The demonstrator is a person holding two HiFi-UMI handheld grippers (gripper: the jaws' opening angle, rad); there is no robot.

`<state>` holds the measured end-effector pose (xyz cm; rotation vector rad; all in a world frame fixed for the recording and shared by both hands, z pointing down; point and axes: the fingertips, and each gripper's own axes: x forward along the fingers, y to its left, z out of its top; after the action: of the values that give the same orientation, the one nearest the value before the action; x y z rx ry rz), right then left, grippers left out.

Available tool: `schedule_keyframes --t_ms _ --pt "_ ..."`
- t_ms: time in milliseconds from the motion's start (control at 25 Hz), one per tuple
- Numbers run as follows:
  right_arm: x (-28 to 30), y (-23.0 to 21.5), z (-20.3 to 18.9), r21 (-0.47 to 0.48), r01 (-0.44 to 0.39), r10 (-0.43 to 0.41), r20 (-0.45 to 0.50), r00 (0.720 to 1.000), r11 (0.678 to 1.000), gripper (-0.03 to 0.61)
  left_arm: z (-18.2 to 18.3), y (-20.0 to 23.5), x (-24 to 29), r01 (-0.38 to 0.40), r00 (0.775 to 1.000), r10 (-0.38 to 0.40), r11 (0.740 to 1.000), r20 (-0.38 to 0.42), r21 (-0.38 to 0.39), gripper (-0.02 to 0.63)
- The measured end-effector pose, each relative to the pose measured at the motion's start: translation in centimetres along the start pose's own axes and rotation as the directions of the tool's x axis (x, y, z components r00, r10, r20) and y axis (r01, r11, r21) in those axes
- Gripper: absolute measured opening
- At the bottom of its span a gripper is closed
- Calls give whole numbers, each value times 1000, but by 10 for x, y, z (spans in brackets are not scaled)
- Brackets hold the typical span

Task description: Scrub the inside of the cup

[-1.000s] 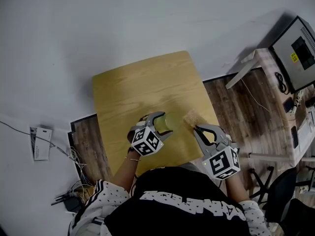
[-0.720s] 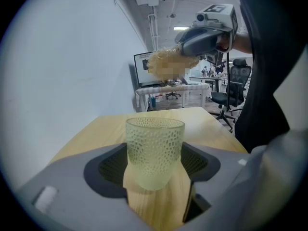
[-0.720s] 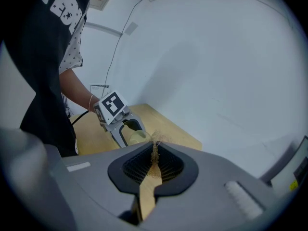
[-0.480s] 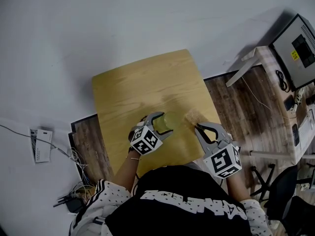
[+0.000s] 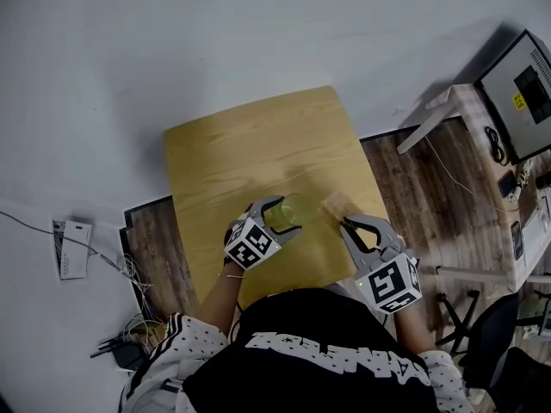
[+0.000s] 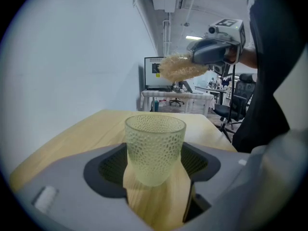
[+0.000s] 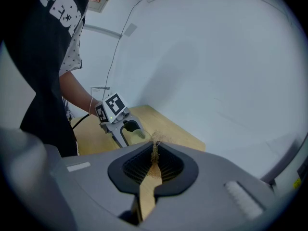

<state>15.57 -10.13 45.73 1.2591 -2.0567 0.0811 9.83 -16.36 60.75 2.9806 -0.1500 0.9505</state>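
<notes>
A yellow-green dimpled glass cup stands upright between the jaws of my left gripper, over the near part of the small wooden table. The pads press on its sides, and its mouth is open and empty. To the right of the cup, my right gripper is shut on a tan fibrous scrubber. In the left gripper view the scrubber hangs above and beyond the cup, apart from it. The right gripper view shows the left gripper and the cup ahead on the left.
A white wall backs the table. At the right stands a white desk with a monitor and cables. A dark office chair is at lower right. A small box and wires lie on the floor at left.
The left gripper has rolled slightly with the cup held in it. The right gripper and scrubber stay where they were.
</notes>
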Motion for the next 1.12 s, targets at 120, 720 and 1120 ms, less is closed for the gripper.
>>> schedule_keyframes --t_ms 120,720,1120 --pt "-1 0 -1 2 -1 1 -5 1000 1000 31 -2 2 -2 -6 1000 6 1000 6 -28 347" --pt "-2 2 -1 9 -4 4 -8 1000 1000 31 -9 5 -5 -2 1000 3 994 3 -108 348" --pt "-7 5 -5 21 1 -1 -1 1000 1000 31 -4 5 -8 -13 999 18 989 30 -144 353"
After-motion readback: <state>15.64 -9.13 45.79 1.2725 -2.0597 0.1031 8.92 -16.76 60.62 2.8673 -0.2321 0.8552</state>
